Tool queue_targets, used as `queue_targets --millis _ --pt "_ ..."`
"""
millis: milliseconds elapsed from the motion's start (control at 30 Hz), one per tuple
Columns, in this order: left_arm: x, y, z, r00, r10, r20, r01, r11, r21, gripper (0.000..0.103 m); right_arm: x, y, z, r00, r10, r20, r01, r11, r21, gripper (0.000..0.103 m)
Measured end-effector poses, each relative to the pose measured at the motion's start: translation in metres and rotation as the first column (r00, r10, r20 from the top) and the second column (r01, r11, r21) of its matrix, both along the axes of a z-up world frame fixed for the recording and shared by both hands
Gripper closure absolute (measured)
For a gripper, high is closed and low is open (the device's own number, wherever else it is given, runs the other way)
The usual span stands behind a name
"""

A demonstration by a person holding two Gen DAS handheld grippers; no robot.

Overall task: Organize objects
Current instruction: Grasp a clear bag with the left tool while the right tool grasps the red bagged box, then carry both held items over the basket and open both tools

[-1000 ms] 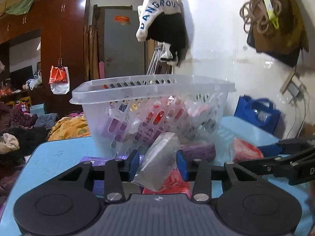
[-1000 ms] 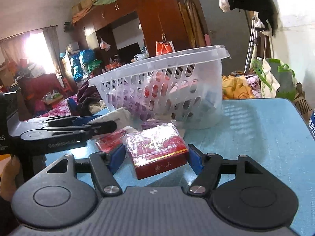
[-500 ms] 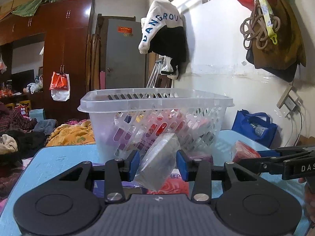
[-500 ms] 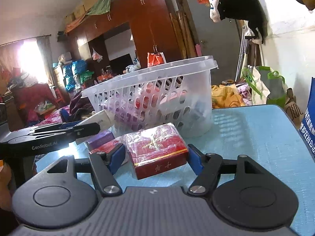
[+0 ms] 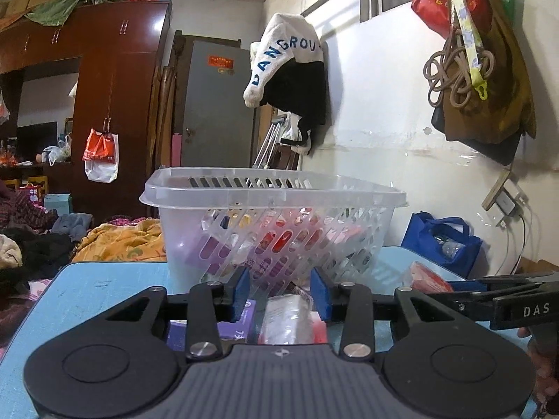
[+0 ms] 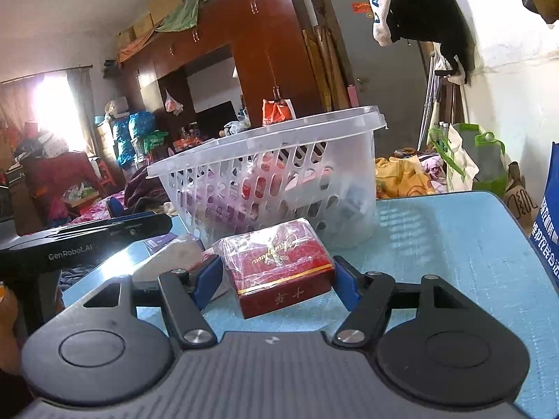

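Observation:
A clear-wrapped packet (image 5: 286, 321) sits low between the blue pads of my left gripper (image 5: 280, 293), its end tipped down toward the blue table (image 5: 104, 279). The jaws are closing on it. In the right wrist view the same packet (image 6: 174, 258) droops below the left gripper (image 6: 164, 221). My right gripper (image 6: 277, 281) is shut on a red gift box (image 6: 279, 265) in crinkled film, a pad on each side, low over the table. A clear slotted basket (image 5: 272, 192) holding several packets stands just beyond both grippers.
A purple box (image 5: 244, 317) lies on the table under the left fingers. The right gripper (image 5: 454, 284) reaches in from the right with the red box (image 5: 424, 276). A blue bag (image 5: 440, 241) stands by the wall. A bare stretch of table (image 6: 436, 244) lies right of the basket (image 6: 265, 146).
The packet has tipped from upright between the left pads to low and slanted, and the pads drew slightly closer. The left view tilted upward. The right gripper still holds the red box.

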State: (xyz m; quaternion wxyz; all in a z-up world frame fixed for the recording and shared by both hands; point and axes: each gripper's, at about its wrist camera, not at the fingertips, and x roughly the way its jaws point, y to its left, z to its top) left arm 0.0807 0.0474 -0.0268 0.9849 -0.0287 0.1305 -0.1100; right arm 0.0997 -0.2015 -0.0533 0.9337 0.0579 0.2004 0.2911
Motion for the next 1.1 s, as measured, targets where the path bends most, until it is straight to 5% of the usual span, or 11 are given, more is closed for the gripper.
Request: queue_targets --millis 400,667,1100 --pt "0.017 -0.005 -0.007 0.989 -0.033 -0.142 0.041 0.998 0.056 0.062 0.001 0.0 -0.001 1.0 0.012 -0.011 -0.012 1.0 -0.003 0.033" --pt "0.008 -0.031 -0.013 0.982 -0.007 -0.187 0.047 0.977 0.208 0.061 0.001 0.001 -0.001 1.0 0.016 -0.018 -0.016 1.0 -0.005 0.033" --pt "-0.007 -0.019 0.007 0.996 -0.039 -0.082 0.048 0.993 0.106 0.063 -0.008 -0.008 0.008 0.999 0.016 0.034 -0.017 0.999 0.052 0.033"
